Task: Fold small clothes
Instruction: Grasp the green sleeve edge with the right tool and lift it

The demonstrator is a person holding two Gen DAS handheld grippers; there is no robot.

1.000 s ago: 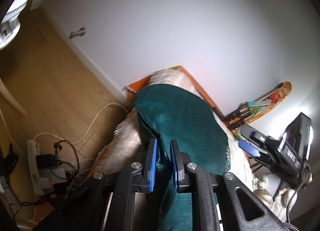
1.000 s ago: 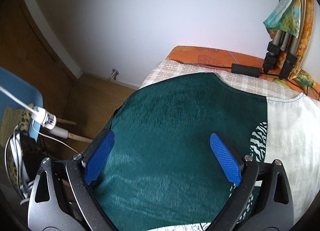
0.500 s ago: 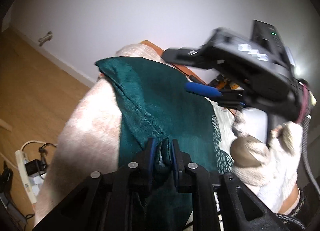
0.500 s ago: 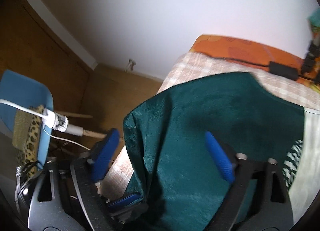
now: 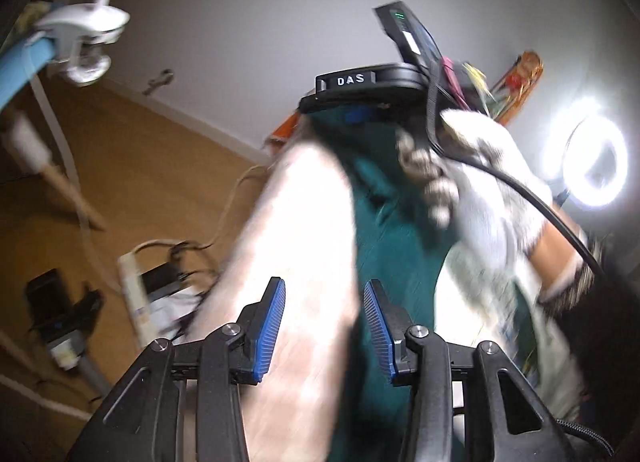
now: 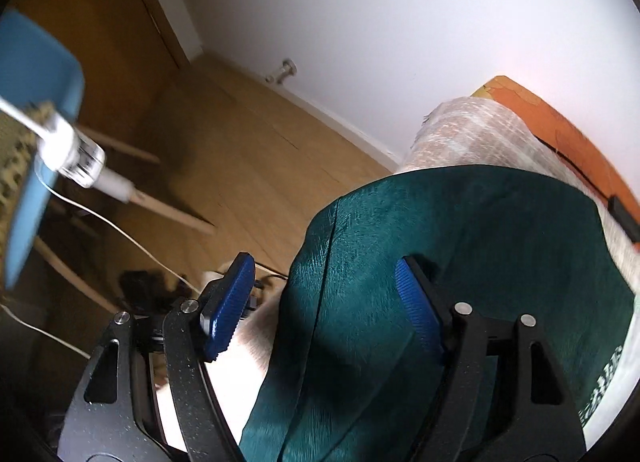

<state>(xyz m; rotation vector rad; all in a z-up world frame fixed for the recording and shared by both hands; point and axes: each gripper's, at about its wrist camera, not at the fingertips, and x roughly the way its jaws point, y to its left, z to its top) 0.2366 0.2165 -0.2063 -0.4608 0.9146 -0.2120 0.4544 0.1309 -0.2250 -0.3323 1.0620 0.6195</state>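
"DAS" on right tongs [image 5: 362,115]

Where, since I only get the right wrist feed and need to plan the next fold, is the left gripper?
Observer: The left gripper hangs over the pale table cover, jaws opening, nothing between them.
Operator: Is the green garment near it?
Observer: The green garment lies beside it, below one finger, not gripped.
Operator: Anything beyond?
Observer: The person's gloved right hand is over the garment's far part.
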